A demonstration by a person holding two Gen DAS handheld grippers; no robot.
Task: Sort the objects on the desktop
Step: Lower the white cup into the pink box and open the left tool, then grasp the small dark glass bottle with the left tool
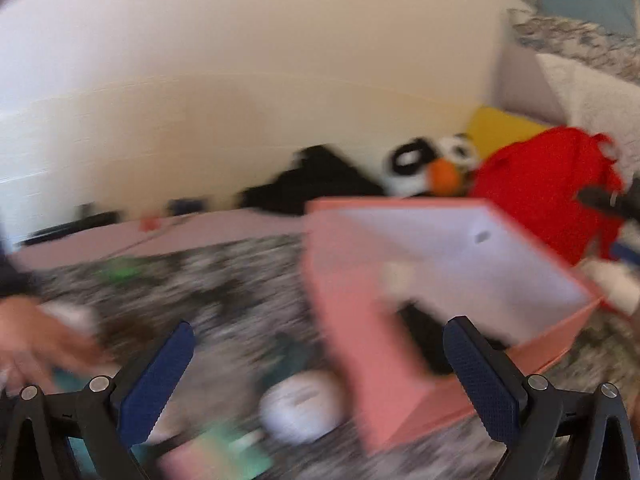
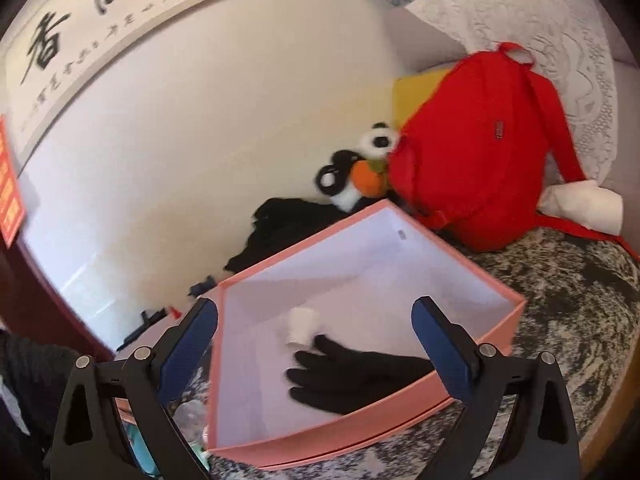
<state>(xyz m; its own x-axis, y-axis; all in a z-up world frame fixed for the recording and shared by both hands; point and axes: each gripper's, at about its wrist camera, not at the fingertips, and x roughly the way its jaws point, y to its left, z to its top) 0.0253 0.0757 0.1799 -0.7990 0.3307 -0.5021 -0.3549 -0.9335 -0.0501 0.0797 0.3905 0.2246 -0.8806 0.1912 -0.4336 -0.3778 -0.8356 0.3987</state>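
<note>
Right wrist view: pink box (image 2: pixel 360 412) sits dead ahead between wide-spread, empty fingers (image 2: pixel 192 344) — black glove (image 2: pixel 352 376) inside, lying crosswise; left gripper (image 1: pixel 320 384), likewise agape and empty, sits left of it.

Both wrist views face wall. Right view: close above pink box (image 2: pixel 360 432). Left view: blurred, box (image 1: pixel 384 360) right of centre. Box shared.

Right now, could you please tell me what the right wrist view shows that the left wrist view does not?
Only the right wrist view shows a black glove and a small white object lying clearly inside the pink box, plus a calligraphy scroll. Only the blurred left wrist view shows a round white object outside the box. Both show the box, the red backpack and the penguin plush.
</note>
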